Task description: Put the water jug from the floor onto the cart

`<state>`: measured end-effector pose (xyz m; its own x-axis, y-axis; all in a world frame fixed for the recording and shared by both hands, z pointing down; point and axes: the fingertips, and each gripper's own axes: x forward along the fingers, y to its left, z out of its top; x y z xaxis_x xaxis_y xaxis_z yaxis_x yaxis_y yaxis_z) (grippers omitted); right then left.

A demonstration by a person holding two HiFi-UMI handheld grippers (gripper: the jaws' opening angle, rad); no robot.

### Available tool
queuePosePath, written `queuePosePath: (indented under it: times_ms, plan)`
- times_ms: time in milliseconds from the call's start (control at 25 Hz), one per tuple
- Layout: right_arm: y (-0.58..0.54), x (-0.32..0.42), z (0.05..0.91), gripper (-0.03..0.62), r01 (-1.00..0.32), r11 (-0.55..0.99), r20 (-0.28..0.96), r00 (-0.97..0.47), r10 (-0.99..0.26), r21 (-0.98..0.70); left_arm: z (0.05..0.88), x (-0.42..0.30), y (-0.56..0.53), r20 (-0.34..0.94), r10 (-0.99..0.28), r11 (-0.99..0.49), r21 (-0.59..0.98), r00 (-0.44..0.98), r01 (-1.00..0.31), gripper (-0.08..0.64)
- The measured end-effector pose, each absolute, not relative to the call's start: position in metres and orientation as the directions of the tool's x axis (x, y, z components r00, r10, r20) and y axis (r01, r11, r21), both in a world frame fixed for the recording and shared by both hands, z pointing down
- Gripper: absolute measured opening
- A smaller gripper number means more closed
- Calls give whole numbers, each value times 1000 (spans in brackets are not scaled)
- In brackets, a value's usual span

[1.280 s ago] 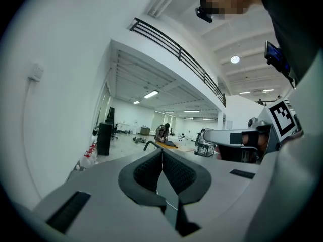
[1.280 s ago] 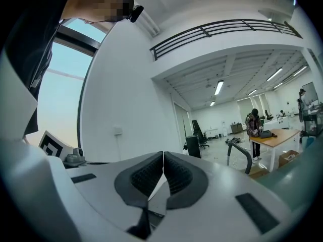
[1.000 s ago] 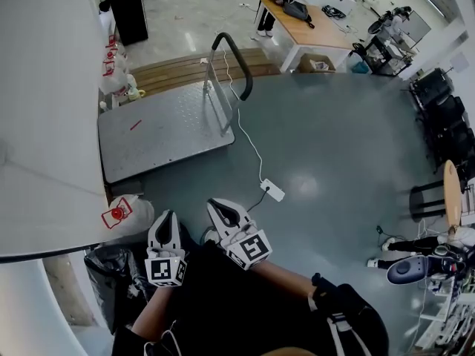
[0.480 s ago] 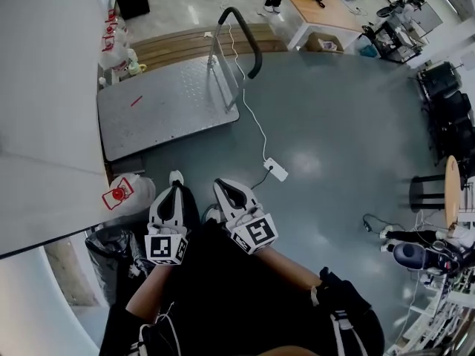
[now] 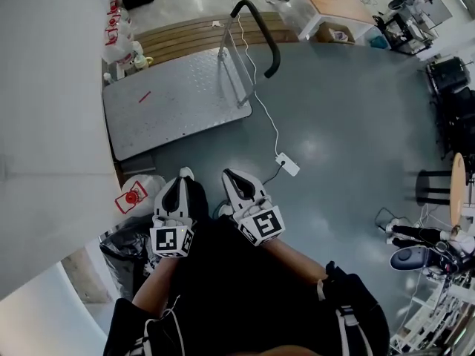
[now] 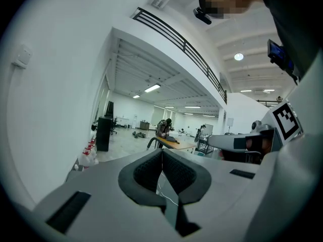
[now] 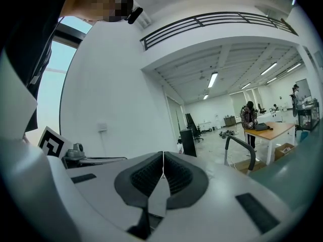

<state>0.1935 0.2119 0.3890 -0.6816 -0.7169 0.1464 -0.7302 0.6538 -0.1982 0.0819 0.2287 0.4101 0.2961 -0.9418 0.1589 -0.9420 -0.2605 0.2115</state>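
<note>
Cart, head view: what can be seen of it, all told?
The cart is a low flatbed with a grey, tread-dotted metal deck that bears only a small red mark. At its right end in this view, metal uprights rise to a curved black handle. It stands level on the grey floor beside the white wall, with wooden planks behind it. A white cable runs past the uprights; whether they touch is unclear.
</note>
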Motion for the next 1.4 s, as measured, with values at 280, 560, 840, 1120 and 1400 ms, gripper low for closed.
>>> queuePosePath:
  times_ms: [280, 560, 840, 1120, 1400]
  plan:
    - [149, 147, 381, 18, -713, 686, 168, -701, -693, -147, 404, 26, 169, 150, -963, -180, 262, 225, -948, 18]
    - [90, 127, 375, 18, -745, 657, 180, -666, -724, -114, 405, -18, 123, 161, -970, -131, 276, 180, -952, 18]
    - [50, 87, 355, 18, -752, 657, 132, -658, -742, -55, 394, -63, 94, 131, -979, -119, 263, 157, -958, 18]
    - [14, 64, 364, 18, -788, 613, 165, -612, -773, -54, 403, -96, 65, 133, -969, -163, 290, 209, -943, 18]
    - [5, 56, 372, 18, -773, 626, 188, -633, -751, -106, 407, -123, 42, 154, -974, -128, 240, 168, -962, 18]
